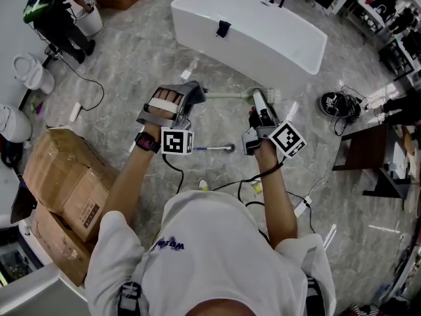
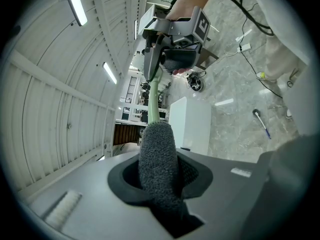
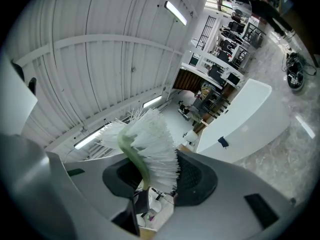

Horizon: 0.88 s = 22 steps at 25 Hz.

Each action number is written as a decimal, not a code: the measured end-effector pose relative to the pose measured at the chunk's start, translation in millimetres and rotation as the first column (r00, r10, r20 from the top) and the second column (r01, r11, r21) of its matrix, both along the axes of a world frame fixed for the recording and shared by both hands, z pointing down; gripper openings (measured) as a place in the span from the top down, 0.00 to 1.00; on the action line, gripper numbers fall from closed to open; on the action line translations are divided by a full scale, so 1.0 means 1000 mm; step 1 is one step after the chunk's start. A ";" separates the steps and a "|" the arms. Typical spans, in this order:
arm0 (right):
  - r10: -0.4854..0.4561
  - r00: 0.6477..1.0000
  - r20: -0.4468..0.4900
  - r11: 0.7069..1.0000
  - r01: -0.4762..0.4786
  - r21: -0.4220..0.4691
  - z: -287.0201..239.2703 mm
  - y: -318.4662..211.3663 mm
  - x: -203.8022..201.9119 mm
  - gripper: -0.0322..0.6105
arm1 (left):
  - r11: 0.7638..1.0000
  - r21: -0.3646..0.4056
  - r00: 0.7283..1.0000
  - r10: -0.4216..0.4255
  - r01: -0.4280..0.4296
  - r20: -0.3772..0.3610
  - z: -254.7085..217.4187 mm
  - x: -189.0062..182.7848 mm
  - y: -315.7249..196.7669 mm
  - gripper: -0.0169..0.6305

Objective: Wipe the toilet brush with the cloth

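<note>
Toilet brush: pale green handle, white bristles, level above floor, bristle end in right gripper. Grey fuzzy cloth wrapped round handle, clamped by left gripper.

**Right gripper clamped on the head of the toilet brush**

The right gripper has its two dark pads on either side of the toilet brush. The white bristles fan up and to the left and press against the right pad, and the pale green stem curves down into the gap. Farther off on the right, a white bathtub stands on the grey marbled floor, with a small dark thing on its rim. Cluttered desks stand far back, under a ribbed ceiling with strip lights.
</note>
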State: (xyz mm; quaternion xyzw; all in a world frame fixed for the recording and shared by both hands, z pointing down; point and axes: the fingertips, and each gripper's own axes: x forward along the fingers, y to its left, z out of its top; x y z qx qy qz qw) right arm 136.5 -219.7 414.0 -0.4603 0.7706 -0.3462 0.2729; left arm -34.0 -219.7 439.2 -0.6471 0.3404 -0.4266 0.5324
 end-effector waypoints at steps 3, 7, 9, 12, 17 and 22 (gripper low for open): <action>0.003 1.000 -0.002 1.000 -0.003 0.001 0.000 0.001 0.002 0.69 | 1.000 -0.012 1.000 0.003 -0.003 -0.014 0.001 0.000 0.000 0.83; 0.010 1.000 -0.009 1.000 -0.010 0.003 0.000 0.002 0.006 0.70 | 0.999 -0.044 0.999 0.017 -0.019 -0.043 0.004 0.001 0.002 0.83; 0.015 1.000 -0.010 1.000 -0.015 0.003 0.000 0.004 0.008 0.70 | 0.999 -0.045 0.999 0.025 -0.027 -0.045 0.005 0.003 0.003 0.83; 0.027 1.000 -0.008 1.000 -0.027 0.001 0.001 0.006 0.013 0.69 | 0.998 -0.045 0.999 0.032 -0.034 -0.044 0.005 0.005 0.003 0.83; 0.042 0.999 -0.006 0.999 -0.042 -0.002 0.003 0.011 0.019 0.70 | 0.998 -0.048 0.998 0.047 -0.049 -0.050 0.008 0.008 0.005 0.83; 0.048 0.999 -0.002 0.999 -0.048 -0.008 0.006 0.015 0.025 0.70 | 0.997 -0.052 0.997 0.061 -0.063 -0.052 0.010 0.013 0.006 0.82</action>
